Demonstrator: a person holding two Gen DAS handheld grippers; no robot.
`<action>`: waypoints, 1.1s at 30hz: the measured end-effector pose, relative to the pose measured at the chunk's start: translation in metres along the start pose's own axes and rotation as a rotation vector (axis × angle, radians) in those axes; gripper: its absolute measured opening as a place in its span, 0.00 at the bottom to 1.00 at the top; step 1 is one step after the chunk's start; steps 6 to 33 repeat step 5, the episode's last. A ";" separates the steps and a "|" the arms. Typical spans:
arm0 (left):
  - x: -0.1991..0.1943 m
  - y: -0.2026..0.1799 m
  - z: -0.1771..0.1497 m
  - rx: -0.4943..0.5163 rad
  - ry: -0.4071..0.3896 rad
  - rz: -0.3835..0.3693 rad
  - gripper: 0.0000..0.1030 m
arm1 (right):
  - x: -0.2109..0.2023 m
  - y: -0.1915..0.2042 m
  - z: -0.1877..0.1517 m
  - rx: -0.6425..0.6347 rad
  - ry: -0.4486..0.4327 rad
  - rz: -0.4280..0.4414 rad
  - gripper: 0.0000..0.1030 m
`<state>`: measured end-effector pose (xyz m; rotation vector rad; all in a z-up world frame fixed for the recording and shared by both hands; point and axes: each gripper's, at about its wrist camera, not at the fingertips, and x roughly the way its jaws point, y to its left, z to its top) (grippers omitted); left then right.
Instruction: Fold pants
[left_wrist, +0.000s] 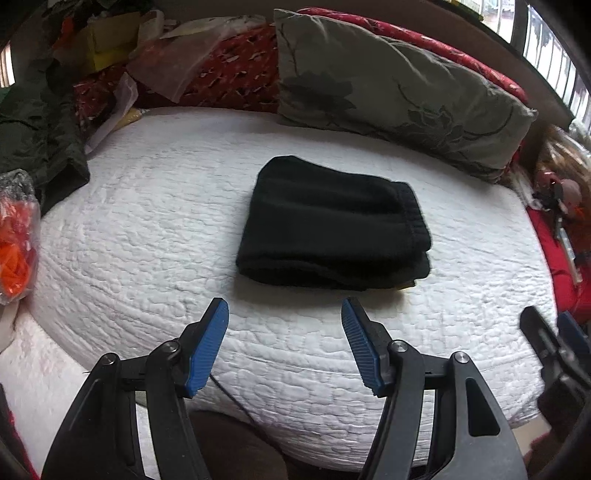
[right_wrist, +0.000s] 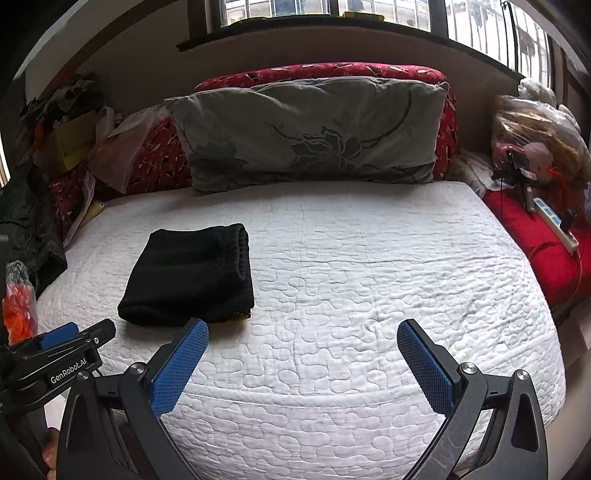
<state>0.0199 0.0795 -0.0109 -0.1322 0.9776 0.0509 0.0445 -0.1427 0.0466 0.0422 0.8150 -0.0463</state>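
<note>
Black pants (left_wrist: 332, 229) lie folded into a compact stack on the white quilted bed (left_wrist: 147, 229), the ribbed waistband at the stack's right end. In the right wrist view the pants (right_wrist: 192, 277) sit left of centre. My left gripper (left_wrist: 284, 314) hovers open just short of the stack's near edge, nothing between its blue pads. My right gripper (right_wrist: 303, 332) is open over bare quilt (right_wrist: 369, 277), to the right of the pants. The left gripper's side (right_wrist: 70, 343) shows at the lower left of the right wrist view. The right gripper's side (left_wrist: 554, 339) shows at the left wrist view's right edge.
A grey floral pillow (right_wrist: 306, 136) leans on a red patterned cushion (right_wrist: 321, 72) at the bed's head. Bags and dark clothing (left_wrist: 40, 129) pile along the left side, with an orange bag (left_wrist: 14, 243). A red cloth with a power strip (right_wrist: 554, 225) lies on the right.
</note>
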 end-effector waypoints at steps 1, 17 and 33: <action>-0.002 -0.001 0.001 -0.002 -0.005 -0.004 0.61 | 0.000 0.000 0.000 0.004 0.001 0.001 1.00; -0.009 -0.005 0.002 0.006 -0.020 -0.017 0.61 | 0.003 -0.001 0.000 0.012 0.011 0.007 1.00; -0.009 -0.005 0.002 0.006 -0.020 -0.017 0.61 | 0.003 -0.001 0.000 0.012 0.011 0.007 1.00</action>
